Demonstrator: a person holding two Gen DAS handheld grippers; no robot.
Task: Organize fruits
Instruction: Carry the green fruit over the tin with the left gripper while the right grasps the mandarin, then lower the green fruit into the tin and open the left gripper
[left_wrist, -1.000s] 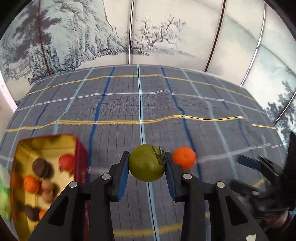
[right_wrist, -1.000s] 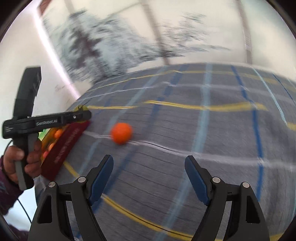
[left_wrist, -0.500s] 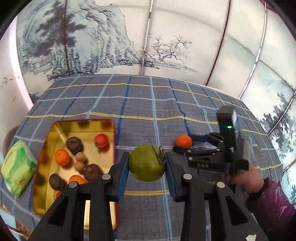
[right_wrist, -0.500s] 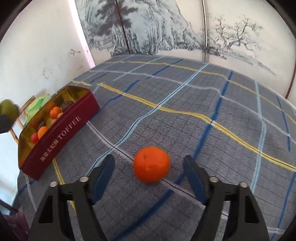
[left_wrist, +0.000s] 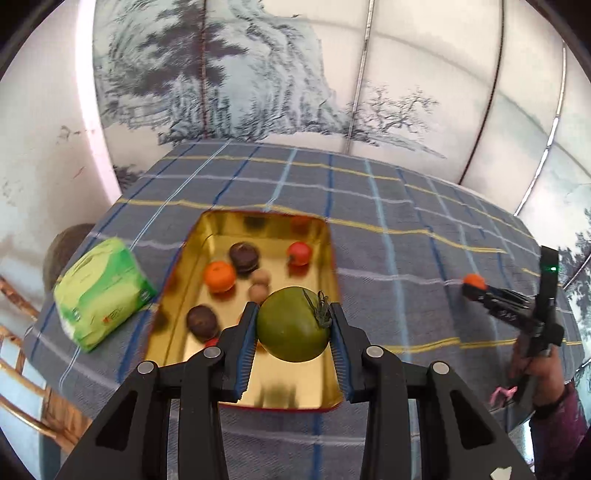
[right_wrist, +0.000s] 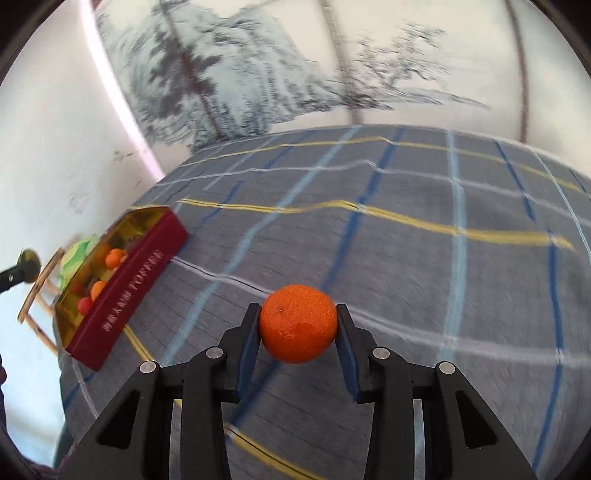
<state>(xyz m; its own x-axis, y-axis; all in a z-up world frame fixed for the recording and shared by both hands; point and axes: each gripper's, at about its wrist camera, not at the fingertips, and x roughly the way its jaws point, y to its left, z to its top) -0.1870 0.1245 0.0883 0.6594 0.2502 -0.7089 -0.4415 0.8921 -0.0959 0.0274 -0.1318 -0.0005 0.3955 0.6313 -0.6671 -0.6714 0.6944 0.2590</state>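
Carried green tomato (left_wrist: 292, 325), clamped in left hand-held gripper (left_wrist: 293, 332), across above open tin (left_wrist: 334, 266). Right hand-held gripper (right_wrist: 298, 332) closing on mandarin (right_wrist: 298, 323) on checked surface (right_wrist: 424, 258). Best lowered close over a bare patch of tin before releasing, clear of fruit inside.

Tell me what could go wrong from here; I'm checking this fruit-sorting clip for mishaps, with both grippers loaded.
1. The left gripper holds the green tomato above the gold tin; dropped there, it may bruise the small fruit beneath or bounce out.
2. The right gripper is closing on the tangerine; more squeeze could crush it, or the round fruit could slip out and roll across the plaid cloth.
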